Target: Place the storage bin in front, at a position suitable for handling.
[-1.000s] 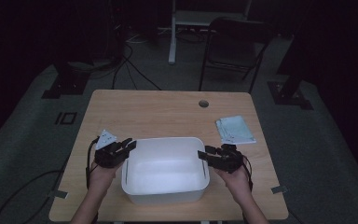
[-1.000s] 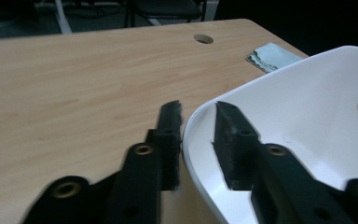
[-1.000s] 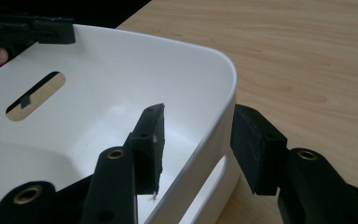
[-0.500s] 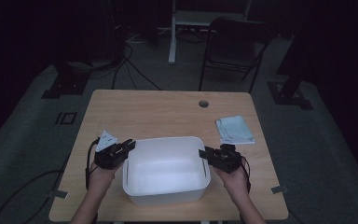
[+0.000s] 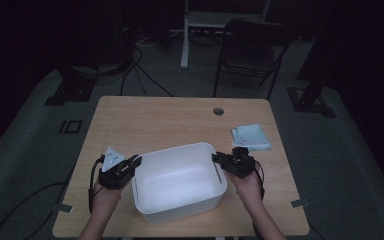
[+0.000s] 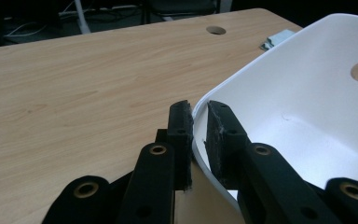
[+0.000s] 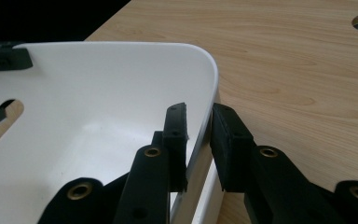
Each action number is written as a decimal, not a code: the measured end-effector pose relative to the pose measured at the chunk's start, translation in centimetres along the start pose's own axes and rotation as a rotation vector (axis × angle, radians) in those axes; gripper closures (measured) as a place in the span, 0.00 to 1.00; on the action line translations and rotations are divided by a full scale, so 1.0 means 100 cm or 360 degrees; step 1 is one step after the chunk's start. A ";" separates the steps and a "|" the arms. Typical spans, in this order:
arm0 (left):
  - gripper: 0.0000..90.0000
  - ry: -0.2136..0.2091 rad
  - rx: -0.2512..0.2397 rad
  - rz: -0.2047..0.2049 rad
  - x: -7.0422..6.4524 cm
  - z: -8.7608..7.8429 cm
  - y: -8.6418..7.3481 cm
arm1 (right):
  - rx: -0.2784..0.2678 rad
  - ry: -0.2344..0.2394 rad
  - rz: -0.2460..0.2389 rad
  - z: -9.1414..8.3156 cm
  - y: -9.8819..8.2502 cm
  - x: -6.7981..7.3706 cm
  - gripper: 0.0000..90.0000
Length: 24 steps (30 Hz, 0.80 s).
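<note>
Low in the frame, our left claw (image 5: 131, 165) pinches the white tub's (image 5: 180, 187) left rim; our right claw (image 5: 218, 160), having just closed further, pinches its right rim on the table (image 5: 170, 120).

- No text, label, brand, number or sign can be read in any of the views.
- The white tub (image 5: 179, 185) on the table (image 5: 180, 120) bears no print on its walls or rim.
- The folded pale cloth (image 5: 250, 137), beyond the tub's right end, is too small and dim to show any lettering.
</note>
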<state>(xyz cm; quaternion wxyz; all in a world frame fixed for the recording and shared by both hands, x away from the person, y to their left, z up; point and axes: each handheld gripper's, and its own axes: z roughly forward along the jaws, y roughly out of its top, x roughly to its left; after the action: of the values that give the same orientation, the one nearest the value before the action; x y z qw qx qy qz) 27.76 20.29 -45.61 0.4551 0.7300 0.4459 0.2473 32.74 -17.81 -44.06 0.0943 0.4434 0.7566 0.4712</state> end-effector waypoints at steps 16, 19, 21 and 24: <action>0.84 0.0045 -0.0001 -0.0048 -0.004 -0.007 -0.004 | -0.0002 -0.0065 -0.0071 0.016 0.014 -0.001 0.91; 0.82 0.0059 -0.0006 -0.0036 -0.005 -0.007 -0.005 | -0.0006 -0.0061 -0.0066 0.017 0.015 -0.001 0.91; 0.81 0.0065 -0.0007 -0.0043 -0.004 -0.007 -0.005 | -0.0015 -0.0050 -0.0060 0.017 0.014 -0.002 0.91; 0.79 0.0075 -0.0005 -0.0045 -0.005 -0.007 -0.004 | -0.0016 -0.0044 -0.0055 0.017 0.014 -0.003 0.91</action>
<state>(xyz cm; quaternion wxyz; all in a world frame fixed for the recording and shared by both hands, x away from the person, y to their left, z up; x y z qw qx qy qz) 26.80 20.29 -45.66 0.4490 0.7169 0.4664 0.2586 34.63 -16.74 -43.91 0.1151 0.4364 0.7604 0.4671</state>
